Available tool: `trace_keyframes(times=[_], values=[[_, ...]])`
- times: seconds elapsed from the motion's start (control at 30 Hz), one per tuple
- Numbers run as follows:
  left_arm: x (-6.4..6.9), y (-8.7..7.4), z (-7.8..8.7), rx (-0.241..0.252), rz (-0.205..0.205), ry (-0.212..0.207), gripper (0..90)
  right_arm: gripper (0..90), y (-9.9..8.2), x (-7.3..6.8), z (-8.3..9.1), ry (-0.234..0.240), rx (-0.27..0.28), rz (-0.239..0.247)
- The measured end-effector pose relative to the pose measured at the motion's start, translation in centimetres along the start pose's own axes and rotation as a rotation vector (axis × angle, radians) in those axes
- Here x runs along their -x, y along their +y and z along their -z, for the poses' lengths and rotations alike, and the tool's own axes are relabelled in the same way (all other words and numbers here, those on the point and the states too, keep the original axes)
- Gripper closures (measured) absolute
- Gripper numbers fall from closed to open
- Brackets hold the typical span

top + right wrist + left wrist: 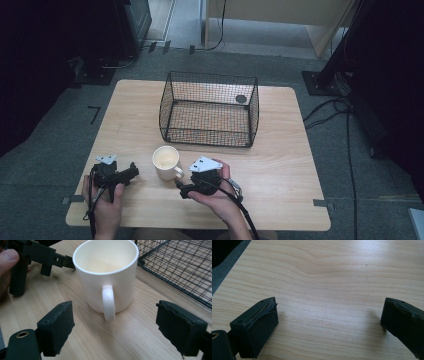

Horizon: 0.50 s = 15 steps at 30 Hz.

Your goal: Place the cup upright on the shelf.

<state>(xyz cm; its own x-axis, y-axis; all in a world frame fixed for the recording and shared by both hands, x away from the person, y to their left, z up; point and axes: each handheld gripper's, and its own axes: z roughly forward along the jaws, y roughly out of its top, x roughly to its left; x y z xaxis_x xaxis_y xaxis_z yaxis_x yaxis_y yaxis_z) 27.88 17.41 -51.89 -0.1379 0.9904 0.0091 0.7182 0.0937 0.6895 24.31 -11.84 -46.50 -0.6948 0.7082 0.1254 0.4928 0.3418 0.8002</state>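
The mug [106, 272] is glossy white ceramic, a plain cylinder with a rounded rim and a pale cream inside that looks empty; its looped handle [109, 302] faces the right gripper [115, 325] and stands between the two jaws without touching either; the mug stands upright on the table [280, 165], near the front edge and just in front of the basket [210, 107]. The right gripper's jaws are spread wide, with the handle in the gap and the pads clear of it; the pads are matte black foam, blocky, with rough, frayed edges. The left gripper [329, 322] is likewise spread, with bare wood between its jaws; in the high view it rests to the left of the mug, near but apart. The table is light wood with wavy grain and rounded corners, smooth and faintly shiny. The basket is black wire mesh, a box open at the top with a fine grid; it stands near the table's far edge.
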Motion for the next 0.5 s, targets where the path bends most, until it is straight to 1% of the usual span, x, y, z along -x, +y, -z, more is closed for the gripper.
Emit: trace_keyframes(times=[0.17,0.23,0.3,0.37,0.47,0.5], values=[[0.0,0.0,0.0,0.0,0.0,0.0,1.2,17.1,0.1,-0.4,-0.7,0.009,-0.01,0.0],[0.0,0.0,0.0,0.0,-0.001,0.0,1.2,20.9,0.1,-0.7,-0.9,0.007,-0.012,0.016],[0.0,0.0,0.0,0.0,0.0,0.0,1.2,30.5,0.0,-0.7,-1.3,-0.006,-0.017,0.019],[0.0,0.0,0.0,0.0,0.0,0.0,1.2,38.9,0.0,-0.4,-1.5,-0.007,-0.013,0.004],[0.0,0.0,0.0,0.001,0.001,-0.001,1.2,50.5,0.0,-0.1,-1.7,0.016,-0.008,-0.019],[0.0,0.0,0.0,0.001,0.001,-0.001,1.2,54.6,0.0,-0.1,-1.8,0.017,-0.01,-0.015]])
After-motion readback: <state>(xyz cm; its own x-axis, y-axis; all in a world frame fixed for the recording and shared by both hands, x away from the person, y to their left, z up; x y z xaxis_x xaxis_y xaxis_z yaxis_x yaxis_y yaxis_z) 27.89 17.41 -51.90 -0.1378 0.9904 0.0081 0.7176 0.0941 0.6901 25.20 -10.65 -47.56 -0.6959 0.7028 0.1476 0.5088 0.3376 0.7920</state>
